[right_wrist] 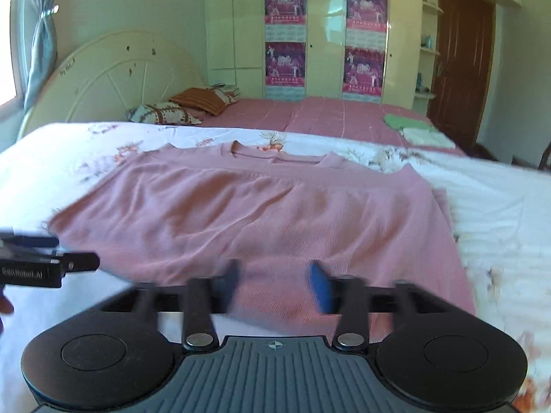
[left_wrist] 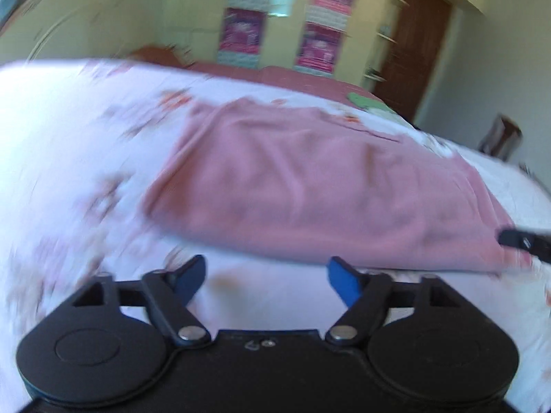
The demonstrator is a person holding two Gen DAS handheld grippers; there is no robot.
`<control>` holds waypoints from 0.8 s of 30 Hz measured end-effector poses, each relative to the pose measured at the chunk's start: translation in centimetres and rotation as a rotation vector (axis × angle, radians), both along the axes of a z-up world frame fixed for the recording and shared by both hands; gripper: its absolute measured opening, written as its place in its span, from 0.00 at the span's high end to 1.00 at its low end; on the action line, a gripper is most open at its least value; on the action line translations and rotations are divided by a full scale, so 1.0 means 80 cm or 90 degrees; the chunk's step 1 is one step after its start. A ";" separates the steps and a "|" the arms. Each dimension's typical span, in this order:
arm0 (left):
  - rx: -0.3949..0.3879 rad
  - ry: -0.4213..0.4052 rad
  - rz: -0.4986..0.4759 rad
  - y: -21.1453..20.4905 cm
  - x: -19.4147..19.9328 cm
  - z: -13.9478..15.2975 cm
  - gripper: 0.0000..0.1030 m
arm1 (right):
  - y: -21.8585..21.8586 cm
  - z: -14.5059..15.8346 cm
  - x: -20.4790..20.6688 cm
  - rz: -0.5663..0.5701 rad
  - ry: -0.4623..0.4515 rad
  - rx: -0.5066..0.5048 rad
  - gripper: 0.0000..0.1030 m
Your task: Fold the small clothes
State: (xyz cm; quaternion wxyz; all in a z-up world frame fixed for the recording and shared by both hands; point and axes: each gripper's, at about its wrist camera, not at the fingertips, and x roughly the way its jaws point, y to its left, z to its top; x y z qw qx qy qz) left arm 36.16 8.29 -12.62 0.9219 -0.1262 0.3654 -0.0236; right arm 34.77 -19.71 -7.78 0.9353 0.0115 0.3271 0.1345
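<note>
A pink top (right_wrist: 261, 213) lies spread on a white flowered sheet (right_wrist: 499, 206), neckline at the far side. It also shows in the blurred left wrist view (left_wrist: 310, 189). My right gripper (right_wrist: 275, 285) is open, its blue fingers over the top's near hem. My left gripper (left_wrist: 265, 278) is open and empty over bare sheet, just short of the near hem. The left gripper's tip (right_wrist: 69, 263) shows at the top's near left corner. The right gripper's tip (left_wrist: 523, 241) shows at the far right edge of the left wrist view.
Beyond the white sheet is a pink bedspread (right_wrist: 344, 113) with pillows (right_wrist: 193, 106) at the headboard and folded green and white clothes (right_wrist: 416, 129) at its right. A wardrobe with posters (right_wrist: 327, 34) and a brown door (right_wrist: 461, 62) stand behind.
</note>
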 end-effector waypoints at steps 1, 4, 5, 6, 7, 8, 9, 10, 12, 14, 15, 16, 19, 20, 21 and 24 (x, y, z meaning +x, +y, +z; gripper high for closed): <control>-0.062 -0.004 0.036 0.022 -0.001 -0.007 0.44 | 0.001 0.003 -0.005 -0.007 0.004 0.009 0.87; -0.222 -0.023 0.104 0.065 0.011 -0.019 0.41 | 0.011 0.011 -0.017 -0.016 0.004 0.019 0.87; -0.249 -0.024 0.113 0.070 0.019 -0.020 0.38 | 0.018 0.016 -0.021 -0.016 0.005 0.021 0.87; -0.282 -0.029 0.122 0.074 0.027 -0.022 0.28 | 0.023 0.020 -0.024 -0.016 0.002 0.018 0.87; -0.316 -0.036 0.134 0.077 0.032 -0.024 0.22 | 0.028 0.024 -0.027 -0.015 -0.001 0.016 0.87; -0.343 -0.043 0.147 0.079 0.035 -0.028 0.22 | 0.031 0.028 -0.030 -0.013 -0.001 0.014 0.87; -0.352 -0.051 0.157 0.078 0.038 -0.031 0.24 | 0.034 0.033 -0.033 -0.010 -0.001 0.013 0.87; -0.358 -0.059 0.165 0.076 0.040 -0.033 0.24 | 0.035 0.038 -0.035 -0.008 -0.002 0.008 0.87; -0.362 -0.067 0.183 0.073 0.052 -0.033 0.24 | 0.038 0.049 -0.038 -0.003 -0.006 -0.008 0.87; -0.377 -0.064 0.206 0.075 0.074 -0.033 0.23 | 0.037 0.058 -0.037 -0.004 -0.007 -0.025 0.87; -0.383 -0.063 0.213 0.077 0.085 -0.033 0.23 | 0.036 0.062 -0.034 -0.007 -0.006 -0.029 0.87; -0.378 -0.060 0.212 0.078 0.094 -0.034 0.37 | 0.034 0.064 -0.029 -0.009 -0.002 -0.032 0.87; -0.438 0.000 0.243 0.100 0.101 -0.051 0.91 | 0.032 0.067 -0.008 -0.018 0.010 -0.022 0.87; -0.460 -0.027 0.246 0.108 0.090 -0.050 0.91 | 0.032 0.065 0.002 -0.016 0.017 -0.013 0.87; -0.435 -0.048 0.234 0.108 0.084 -0.046 0.91 | 0.033 0.062 0.010 -0.015 0.018 -0.008 0.87; -0.412 -0.049 0.208 0.104 0.082 -0.052 0.66 | 0.038 0.049 0.041 -0.005 0.022 0.015 0.87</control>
